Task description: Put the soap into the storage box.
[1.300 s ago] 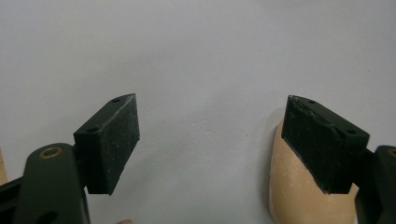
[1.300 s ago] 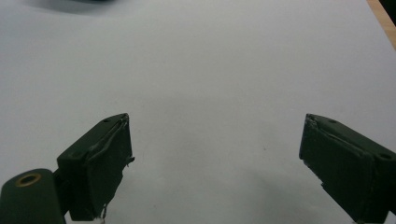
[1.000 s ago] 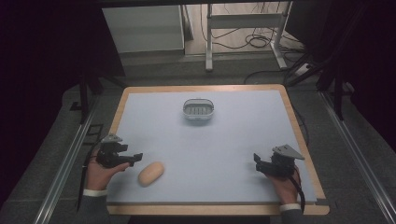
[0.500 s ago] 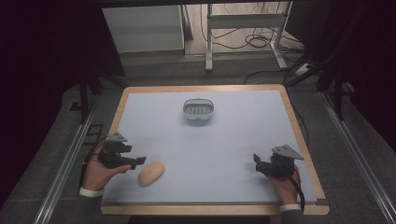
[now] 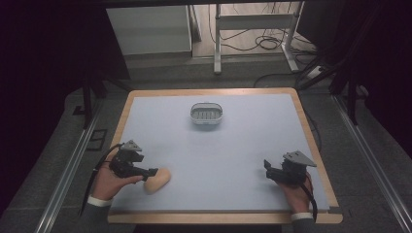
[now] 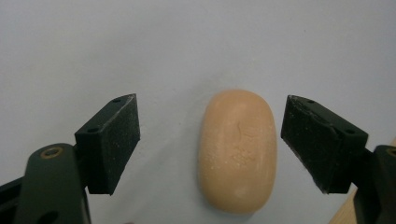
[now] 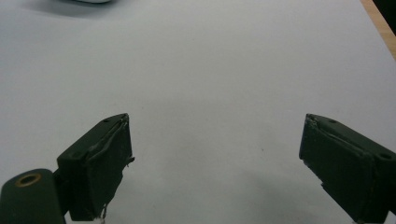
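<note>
A tan oval soap bar [image 5: 157,180] lies on the pale table top near the front left. In the left gripper view the soap bar [image 6: 237,149] sits between the two black jaws, which stand wide on either side without touching it. My left gripper [image 5: 151,172] is open, its tip at the soap. At the front right my right gripper [image 5: 266,167] rests low over bare table, open, with nothing between its fingers [image 7: 100,163]. A small white soap dish [image 5: 206,114] stands at the back middle of the table.
The table [image 5: 243,145] has a wooden rim all round. Beyond its far edge are a white cabinet [image 5: 148,29], metal legs of a stand [image 5: 252,29] and loose cables on the floor.
My left gripper has moved forward and down towards the soap, so its jaws now straddle the bar. The right gripper has barely moved.
</note>
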`<control>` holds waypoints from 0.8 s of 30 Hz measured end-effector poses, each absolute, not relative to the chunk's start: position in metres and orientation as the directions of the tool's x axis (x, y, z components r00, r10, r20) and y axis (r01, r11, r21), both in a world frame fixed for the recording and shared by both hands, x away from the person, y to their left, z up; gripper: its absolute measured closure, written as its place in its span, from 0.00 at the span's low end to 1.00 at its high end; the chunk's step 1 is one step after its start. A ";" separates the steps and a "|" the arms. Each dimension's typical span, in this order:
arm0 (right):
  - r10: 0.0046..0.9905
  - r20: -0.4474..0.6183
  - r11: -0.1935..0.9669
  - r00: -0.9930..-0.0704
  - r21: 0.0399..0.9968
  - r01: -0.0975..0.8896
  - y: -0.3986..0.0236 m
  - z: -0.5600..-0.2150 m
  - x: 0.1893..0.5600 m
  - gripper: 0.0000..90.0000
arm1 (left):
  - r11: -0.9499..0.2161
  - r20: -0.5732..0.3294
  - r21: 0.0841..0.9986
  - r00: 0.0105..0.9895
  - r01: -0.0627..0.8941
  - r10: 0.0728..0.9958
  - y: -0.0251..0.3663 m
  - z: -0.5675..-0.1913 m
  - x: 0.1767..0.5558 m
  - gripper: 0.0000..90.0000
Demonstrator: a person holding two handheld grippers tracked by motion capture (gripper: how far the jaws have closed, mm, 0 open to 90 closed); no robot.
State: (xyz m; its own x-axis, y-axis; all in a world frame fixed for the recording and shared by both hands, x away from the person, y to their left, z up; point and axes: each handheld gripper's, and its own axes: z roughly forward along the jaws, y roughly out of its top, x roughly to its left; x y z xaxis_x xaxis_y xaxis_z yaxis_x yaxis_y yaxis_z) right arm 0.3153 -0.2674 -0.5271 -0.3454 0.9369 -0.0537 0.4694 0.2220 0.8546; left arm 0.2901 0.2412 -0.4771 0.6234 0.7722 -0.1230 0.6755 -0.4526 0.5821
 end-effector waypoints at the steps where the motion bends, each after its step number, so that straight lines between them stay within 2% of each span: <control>1: 0.938 -0.055 0.223 -0.343 0.854 0.471 -0.267 -0.527 0.316 0.11 | -0.460 -0.120 0.575 0.626 0.677 0.771 0.239 -0.479 0.289 0.22; 24: 0.937 -0.064 0.231 -0.342 0.848 0.476 -0.266 -0.527 0.316 0.11 | -0.518 -0.118 0.504 0.650 0.691 0.751 0.219 -0.502 0.286 0.21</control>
State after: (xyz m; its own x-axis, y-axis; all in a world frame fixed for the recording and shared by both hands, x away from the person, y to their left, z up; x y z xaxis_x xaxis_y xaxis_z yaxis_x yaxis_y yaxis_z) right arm 0.3161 -0.2661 -0.5275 -0.3424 0.9374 -0.0635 0.4762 0.2314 0.8483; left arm 0.2862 0.2195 -0.5016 0.6497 0.7510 -0.1181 0.6909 -0.5184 0.5039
